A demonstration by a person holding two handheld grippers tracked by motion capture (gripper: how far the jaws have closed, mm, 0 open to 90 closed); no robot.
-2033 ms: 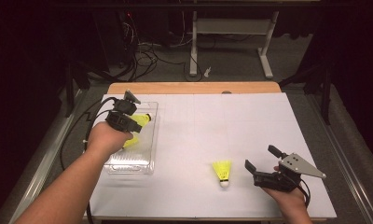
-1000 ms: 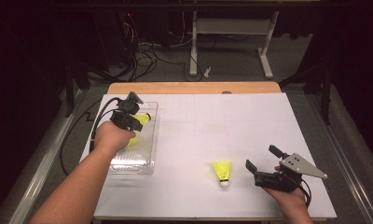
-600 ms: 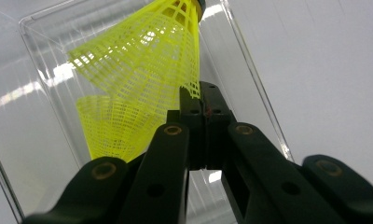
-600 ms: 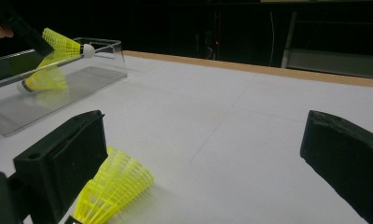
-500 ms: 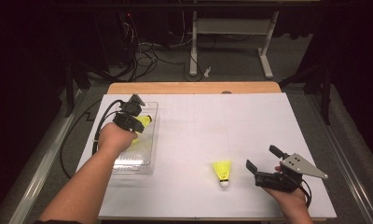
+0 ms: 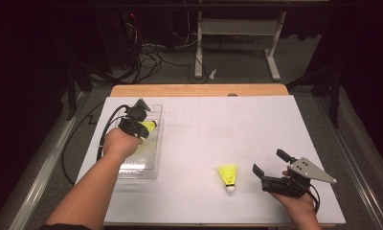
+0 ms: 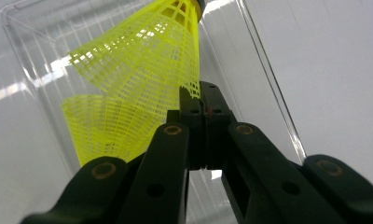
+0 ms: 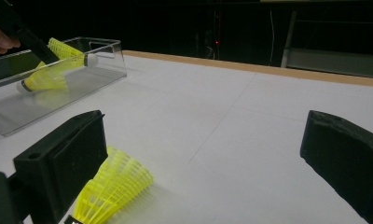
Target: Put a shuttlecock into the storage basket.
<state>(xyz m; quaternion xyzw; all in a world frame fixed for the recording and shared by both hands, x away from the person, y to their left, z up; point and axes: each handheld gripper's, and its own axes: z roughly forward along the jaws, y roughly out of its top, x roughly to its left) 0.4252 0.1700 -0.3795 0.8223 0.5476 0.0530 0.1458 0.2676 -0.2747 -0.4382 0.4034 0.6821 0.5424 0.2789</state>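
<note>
My left gripper hovers over the far half of a clear plastic tray at the table's left. It is shut on the skirt rim of a yellow shuttlecock, whose cork points away from the jaws. A second yellow shuttlecock lies in the tray beneath it. At the front right, my right gripper rests on the table, open, pointing left at a third yellow shuttlecock lying a short way off. In the right gripper view this shuttlecock sits just by the left jaw, outside the gap.
White paper covers the table, with a wooden edge along the far side. Black cables trail off the left edge from the left gripper. Beyond the table are a dark floor and a desk frame.
The left hand has drifted slightly right over the tray with the shuttlecock still pinched. The right gripper and the loose shuttlecock have stayed put.
</note>
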